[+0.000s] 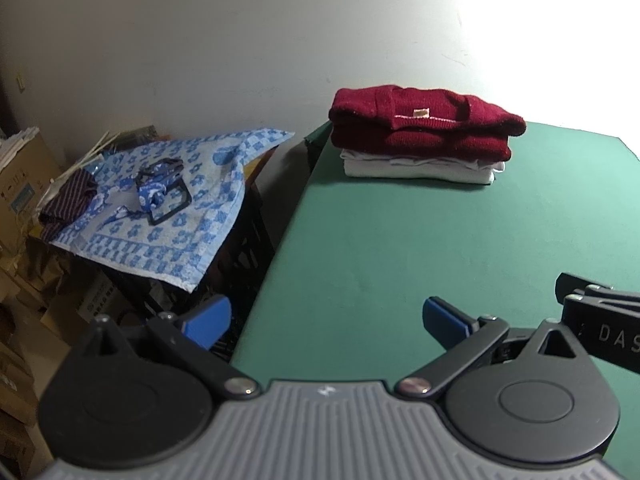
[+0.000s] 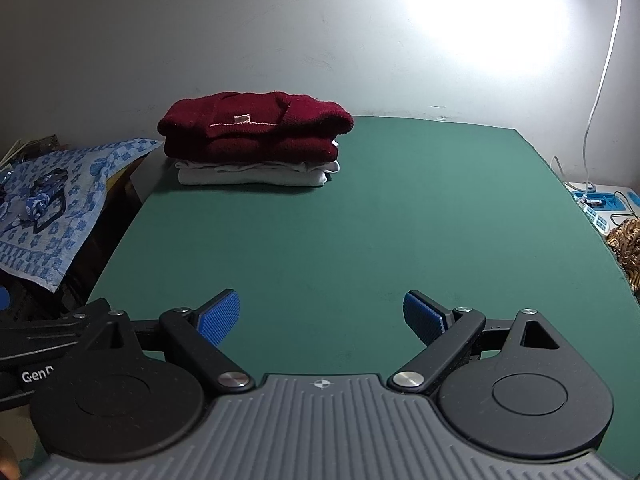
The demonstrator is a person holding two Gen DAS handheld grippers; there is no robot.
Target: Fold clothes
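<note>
Maroon sweater, folded, sat on folded white garments at the far left corner of the green table.

Its long axis ran left to right along the back wall, collar label facing the cameras. Both tongs hovered well apart from the stack, over the near table edge: the left gripper straddling the table's left side, the right gripper nearer the middle, each with blue pads spread wide and holding nothing.

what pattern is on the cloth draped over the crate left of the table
Blue flowers and checks on a white ground, on the draped towel-like cloth; clearest in the left wrist view.
</note>
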